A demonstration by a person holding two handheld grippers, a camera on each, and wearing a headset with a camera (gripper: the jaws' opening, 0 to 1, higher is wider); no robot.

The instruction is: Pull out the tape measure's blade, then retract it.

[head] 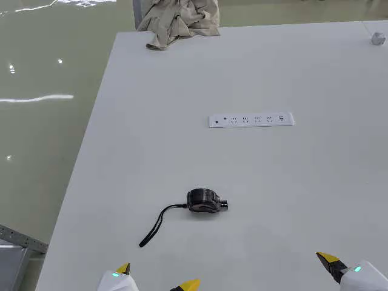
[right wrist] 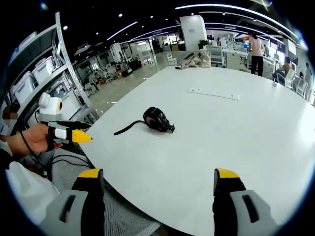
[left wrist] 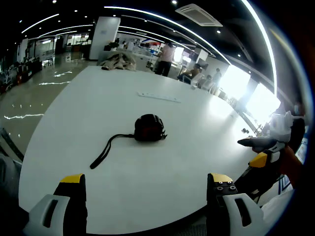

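Worktop (head: 291, 182): white and broad, carrying everything listed below; most of its surface is bare.
Cloth heap (head: 179, 27): crumpled beige fabric at the far edge, well apart from the work; no hindrance.
Power strip (head: 251, 120): white and flat, lying beyond the tape measure and apart from it; in the way only if the blade is drawn toward the far side.
Left gripper (left wrist: 146, 178): fingers spread wide, holding nothing; hovers at the near edge with the tape measure almost dead ahead in its own view.
Right gripper (right wrist: 156, 174): fingers likewise spread and empty; at the near edge, farther from the case than the left one.
Tape measure (head: 205, 201): dark case resting on the worktop between the near edge and the power strip, touched by neither gripper; blade wound in, none drawn out.
Strap (head: 156, 225): black loop trailing from the case toward the near left; it lies close to the left gripper's approach and could be pinched along with the case.
Grey object (head: 377, 39): at the far right corner, too small to identify.
Step in hand: judged the opening reach, no grasp made.
Next move: one gripper should close on the case to steady it, and the other should pinch the blade tip, apparently at the case's right end, and pull.
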